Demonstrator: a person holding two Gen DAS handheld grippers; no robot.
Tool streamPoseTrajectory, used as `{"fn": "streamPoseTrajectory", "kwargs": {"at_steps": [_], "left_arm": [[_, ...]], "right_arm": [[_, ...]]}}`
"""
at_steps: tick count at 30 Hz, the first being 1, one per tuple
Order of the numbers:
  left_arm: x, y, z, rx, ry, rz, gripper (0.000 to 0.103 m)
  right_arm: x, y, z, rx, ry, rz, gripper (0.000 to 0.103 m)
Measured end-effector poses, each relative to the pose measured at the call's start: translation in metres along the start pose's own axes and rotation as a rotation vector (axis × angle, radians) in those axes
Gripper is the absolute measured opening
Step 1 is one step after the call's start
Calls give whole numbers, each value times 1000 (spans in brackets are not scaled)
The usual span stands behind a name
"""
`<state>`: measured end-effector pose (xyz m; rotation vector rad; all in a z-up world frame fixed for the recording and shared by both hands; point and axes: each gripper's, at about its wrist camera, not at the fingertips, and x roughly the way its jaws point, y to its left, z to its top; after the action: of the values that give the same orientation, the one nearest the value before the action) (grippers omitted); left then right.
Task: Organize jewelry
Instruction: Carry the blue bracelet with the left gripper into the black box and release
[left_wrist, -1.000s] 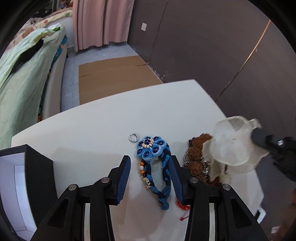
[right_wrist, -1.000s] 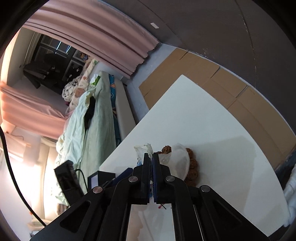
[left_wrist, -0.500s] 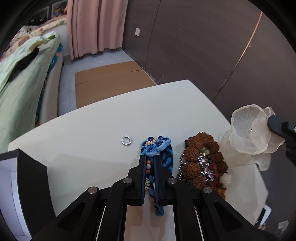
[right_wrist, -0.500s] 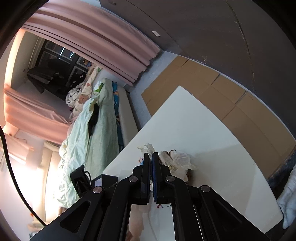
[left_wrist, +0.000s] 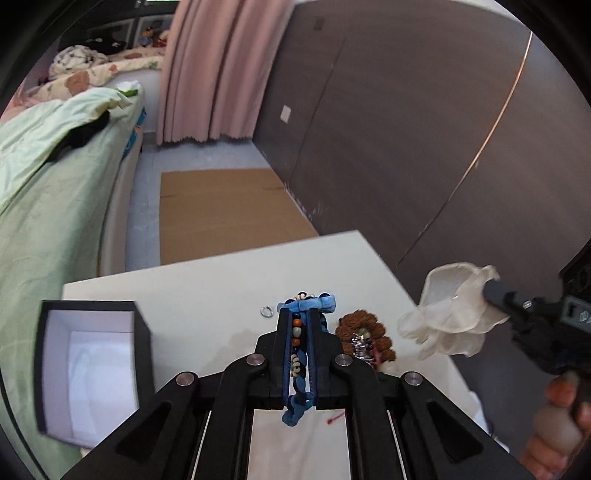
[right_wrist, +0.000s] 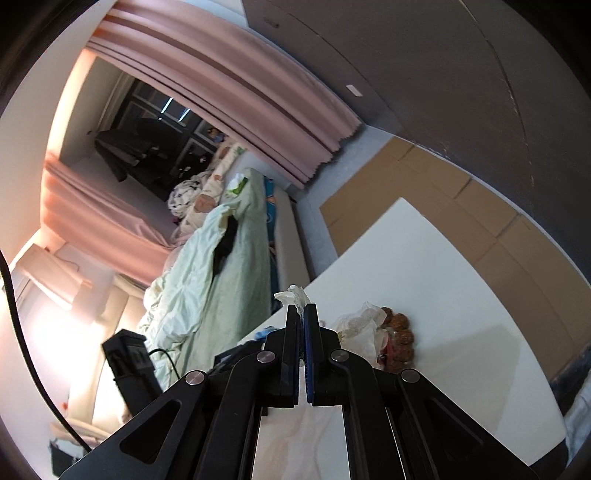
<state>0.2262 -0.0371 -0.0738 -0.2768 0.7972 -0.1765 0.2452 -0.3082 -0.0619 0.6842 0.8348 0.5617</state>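
Two claws grip: left claw pinches the blue bracelet, right claw the sheer pouch; no legible writing.

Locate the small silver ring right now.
Left wrist view: silver ring lies on the white table, just left of the blue bracelet, beyond the left gripper.

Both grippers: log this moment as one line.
left gripper: shut on blue braided bracelet | right gripper: shut on sheer pouch | open black box: on table
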Motion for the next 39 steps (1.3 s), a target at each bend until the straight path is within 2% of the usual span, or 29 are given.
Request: {"fn": "streamPoseTrajectory", "kwargs": {"at_steps": [4,6,11,14,20,30,36,39], "left_arm": [[-29,7,0,-23,-44,8,7],[-43,13,0,-38,-65,11,7],[-75,33,1,-79,-112,31,7],[-94,47,1,-101,-137,43,7],[-125,78,-3,-158,-178,68,7],[-155,121,-10,-244,-219,98,7],[-157,138,-10,-279,-217,110,7],[-148,142,-10,-284,-199,122,7]], "right_arm": [[0,12,-6,-35,0,33,4],[6,20,-9,-39,24,82,4],[23,47,-20,-99,69,109,4],[32,62,-25,-150,85,81,4],[51,95,-41,-232,136,77,4],[95,145,-60,-337,227,100,4],[134,147,-80,-325,268,138,4],[159,146,-87,-311,321,142,7]]}}
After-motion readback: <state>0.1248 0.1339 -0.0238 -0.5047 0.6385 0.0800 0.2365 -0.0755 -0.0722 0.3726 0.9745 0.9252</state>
